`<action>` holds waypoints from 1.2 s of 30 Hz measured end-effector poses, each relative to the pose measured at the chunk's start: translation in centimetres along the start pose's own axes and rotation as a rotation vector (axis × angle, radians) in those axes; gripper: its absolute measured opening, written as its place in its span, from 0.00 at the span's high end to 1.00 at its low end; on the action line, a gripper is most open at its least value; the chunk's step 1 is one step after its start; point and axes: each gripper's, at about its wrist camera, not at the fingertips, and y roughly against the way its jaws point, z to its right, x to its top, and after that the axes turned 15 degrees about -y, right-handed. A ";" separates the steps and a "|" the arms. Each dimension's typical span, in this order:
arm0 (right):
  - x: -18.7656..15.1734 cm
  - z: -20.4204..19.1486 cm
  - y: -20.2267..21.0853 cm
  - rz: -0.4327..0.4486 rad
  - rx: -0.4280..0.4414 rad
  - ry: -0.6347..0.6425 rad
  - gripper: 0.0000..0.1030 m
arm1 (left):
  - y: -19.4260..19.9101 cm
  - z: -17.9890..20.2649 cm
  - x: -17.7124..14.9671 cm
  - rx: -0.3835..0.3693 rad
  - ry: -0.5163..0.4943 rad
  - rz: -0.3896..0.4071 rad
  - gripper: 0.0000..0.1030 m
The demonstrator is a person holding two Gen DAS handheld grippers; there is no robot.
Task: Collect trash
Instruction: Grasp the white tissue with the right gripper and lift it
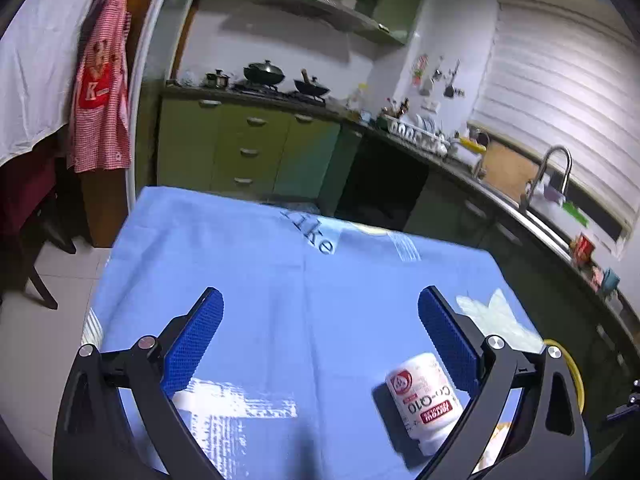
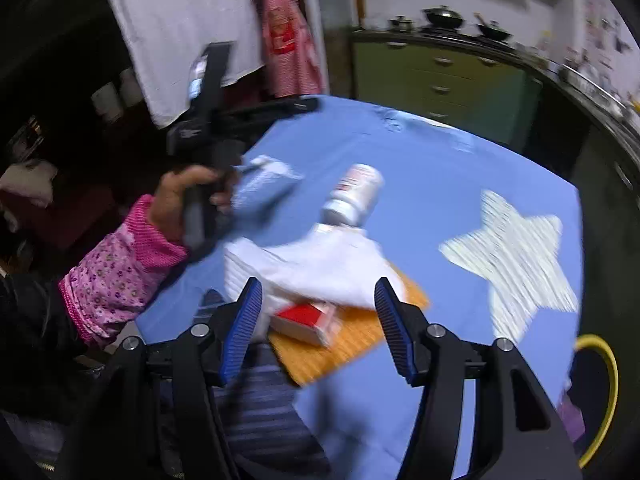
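While the left tool (image 1: 320, 316) hovers over the blue-clothed surface (image 1: 248, 264) with fingers spread and nothing between them, a white pill bottle (image 1: 424, 400) lies on its side at 5 o'clock. In the right wrist view, the right tool (image 2: 318, 320) is likewise spread and empty; between its tips, toward 12 o'clock, a white tissue (image 2: 320, 268) and a red-and-white box (image 2: 306, 322) rest on an orange mat (image 2: 360, 340), with the bottle (image 2: 354, 196) beyond.

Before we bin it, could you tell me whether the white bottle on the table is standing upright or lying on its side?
Lying on its side. The bottle rests lengthwise on the blue cloth, label text running sideways; the right wrist view shows the same.
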 end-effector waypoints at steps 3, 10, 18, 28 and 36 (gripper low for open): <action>0.7 -1.7 -2.4 -0.042 -0.003 0.050 0.46 | -1.0 1.8 -0.2 0.012 -0.019 -0.033 0.06; 0.7 -4.1 -7.0 -0.143 -0.059 0.145 0.40 | -1.8 2.8 -0.7 0.053 -0.048 -0.068 0.06; 1.0 -3.7 -8.2 -0.177 -0.069 0.115 0.66 | -1.8 2.7 -0.9 0.047 -0.034 -0.074 0.06; 1.2 -3.6 -7.4 -0.131 -0.084 0.099 0.94 | -1.9 3.2 -1.0 0.045 -0.051 -0.086 0.06; 3.5 -2.0 -3.9 -0.040 -0.047 0.005 0.95 | -2.1 3.3 -1.0 0.046 -0.052 -0.095 0.06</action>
